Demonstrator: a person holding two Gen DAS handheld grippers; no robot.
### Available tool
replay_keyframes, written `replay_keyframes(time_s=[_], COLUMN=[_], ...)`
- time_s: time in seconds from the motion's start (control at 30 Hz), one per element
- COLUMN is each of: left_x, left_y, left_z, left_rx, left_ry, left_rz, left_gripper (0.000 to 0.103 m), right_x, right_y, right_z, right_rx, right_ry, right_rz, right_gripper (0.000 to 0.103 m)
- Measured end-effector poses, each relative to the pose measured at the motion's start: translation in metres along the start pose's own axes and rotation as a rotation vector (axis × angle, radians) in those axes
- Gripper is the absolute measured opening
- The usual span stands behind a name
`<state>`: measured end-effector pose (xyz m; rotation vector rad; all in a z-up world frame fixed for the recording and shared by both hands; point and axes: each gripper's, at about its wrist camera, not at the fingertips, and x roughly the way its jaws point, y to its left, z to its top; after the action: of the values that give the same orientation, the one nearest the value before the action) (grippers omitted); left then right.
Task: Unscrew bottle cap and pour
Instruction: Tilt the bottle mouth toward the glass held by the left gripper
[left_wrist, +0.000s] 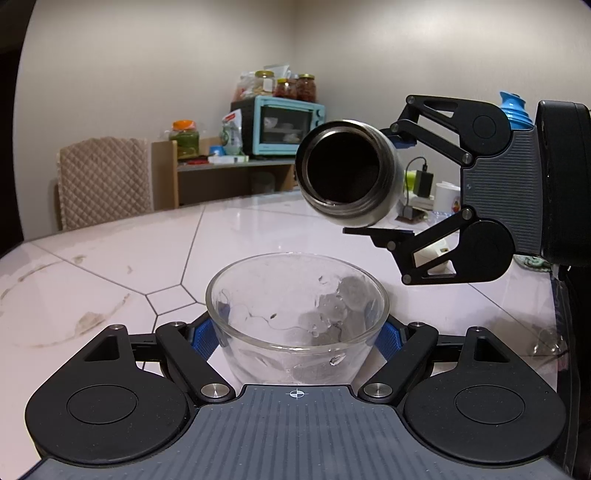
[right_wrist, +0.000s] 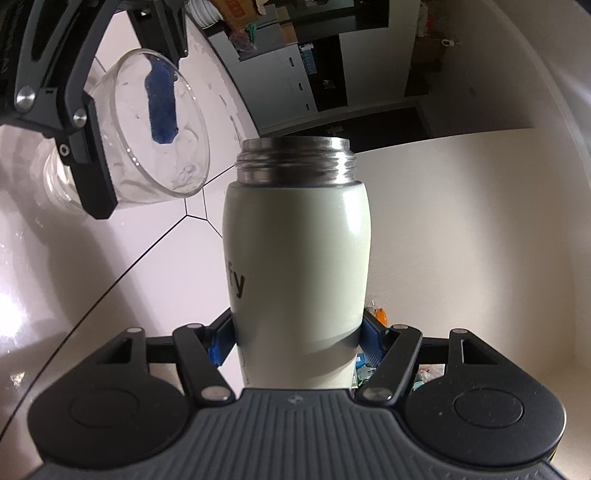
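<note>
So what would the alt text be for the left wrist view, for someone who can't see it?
A clear glass bowl sits clamped between the blue pads of the left gripper on a white marble-patterned table. Above and right of it, the right gripper holds a tilted, uncapped steel-necked bottle, its dark mouth facing the camera; nothing is visibly pouring.

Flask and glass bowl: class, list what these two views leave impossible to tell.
- Flask contents: left wrist view shows only a dark mouth; right wrist view sees its side.
- Flask base: hidden behind the right claw.
- Cap: in neither view.
- Glass bowl base: hidden by the left claw.
</note>
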<state>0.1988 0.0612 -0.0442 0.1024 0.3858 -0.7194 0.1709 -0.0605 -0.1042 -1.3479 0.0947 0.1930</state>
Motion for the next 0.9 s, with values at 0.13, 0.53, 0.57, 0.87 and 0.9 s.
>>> replay_keyframes(time_s=[0.13,0.53,0.57,0.87,0.9], left_x=[0.003,0.003,0.003,0.004,0.003], left_y=[-0.001,-0.002,-0.001,0.001,0.001], left_z=[0.002,0.002,0.002,0.002,0.002], left_rx=[-0.001,-0.001,-0.001,-0.002,-0.002], left_ry=[0.001,0.003,0.003,0.002,0.002], left_rz=[0.0,0.001,0.001,-0.002,-0.002], left_gripper=[0.086,0.086,0.086,0.086,0.086], right_x=[0.0,0.01,0.006,0.016,0.018], right_y=[-0.004,0.009,0.008,0.017,0.018], right_z=[0.006,0.009,0.007,0.008,0.007], right_rx=[-0.012,-0.082,-0.083,-0.117,-0.121], right_ry=[0.001,-0.004,-0.003,0.0,0.0], right_rz=[0.0,-0.019,-0.019,-0.027,-0.028], right_gripper=[0.07,0.07,0.07,0.07,0.07])
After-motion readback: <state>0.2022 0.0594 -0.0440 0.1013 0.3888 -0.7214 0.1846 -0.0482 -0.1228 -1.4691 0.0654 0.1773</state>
